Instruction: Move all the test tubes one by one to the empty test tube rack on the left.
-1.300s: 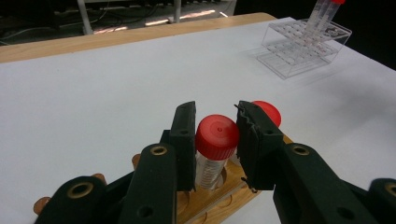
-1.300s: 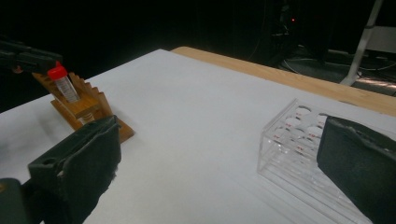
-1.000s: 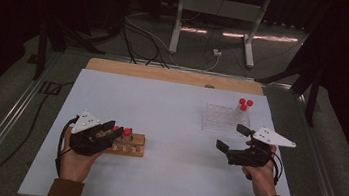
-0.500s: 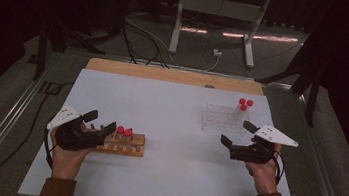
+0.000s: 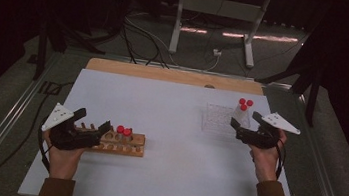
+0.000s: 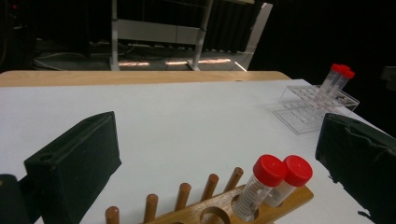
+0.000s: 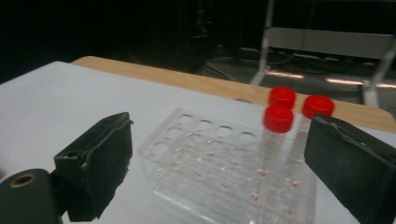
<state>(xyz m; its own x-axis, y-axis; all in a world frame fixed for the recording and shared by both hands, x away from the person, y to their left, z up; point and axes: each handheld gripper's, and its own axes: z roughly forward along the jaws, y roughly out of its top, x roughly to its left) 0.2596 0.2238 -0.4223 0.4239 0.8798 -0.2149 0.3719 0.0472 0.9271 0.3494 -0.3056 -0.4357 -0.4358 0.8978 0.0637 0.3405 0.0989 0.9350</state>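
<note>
Three red-capped clear plastic tubes [image 7: 278, 140] stood right of centre between the right gripper [image 5: 245, 126]'s just-narrowing, empty jaws; an off-centre squeeze would probably tip a neighbour.

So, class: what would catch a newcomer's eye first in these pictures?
The red caps stand out most: two capped tubes sit in the wooden rack at the table's left, and three more in the clear rack at its right. An open black gripper faces each rack, the left gripper and the right gripper.

Bare table [image 5: 175, 113] between wooden rack [image 5: 126, 146], clear rack [image 5: 217, 119]
</note>
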